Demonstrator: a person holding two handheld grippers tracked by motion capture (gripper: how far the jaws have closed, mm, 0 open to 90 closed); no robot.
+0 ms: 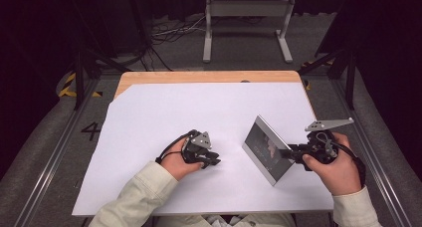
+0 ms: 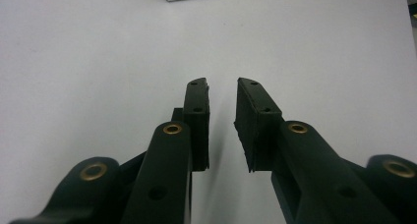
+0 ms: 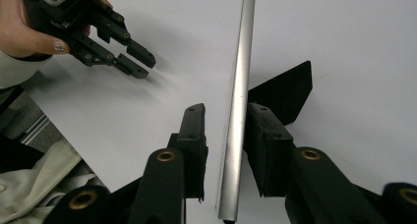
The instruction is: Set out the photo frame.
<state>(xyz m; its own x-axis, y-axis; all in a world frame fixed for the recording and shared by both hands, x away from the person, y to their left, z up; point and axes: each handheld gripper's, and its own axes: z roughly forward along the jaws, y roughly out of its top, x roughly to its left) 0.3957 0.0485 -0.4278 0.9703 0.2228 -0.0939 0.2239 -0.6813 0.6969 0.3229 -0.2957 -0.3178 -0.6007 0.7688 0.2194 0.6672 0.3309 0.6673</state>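
The right gripper (image 1: 291, 153) has the silver picture frame (image 1: 264, 150) between its jaws, taking it by the edge nearest the hand; the frame stands tilted on the white table cover (image 1: 164, 112), its lower edge down on the sheet and its dark face turned toward the left gripper (image 1: 211, 160). In the right gripper view the frame's thin metal edge (image 3: 239, 106) runs straight up between the two pads: the pad (image 3: 268, 145) on one side lies against it, while a narrow gap shows at the other pad (image 3: 194, 145), so the hold looks loose rather than clamped, and a black stand flap (image 3: 285, 94) pokes out behind. The left gripper rests on the cover well apart from the frame, jaws a little apart with nothing between them. The risk, as I judge it, is a slip: smooth metal in a slack pinch could pivot or drop flat if the hand lifts or twists before the jaws close fully.
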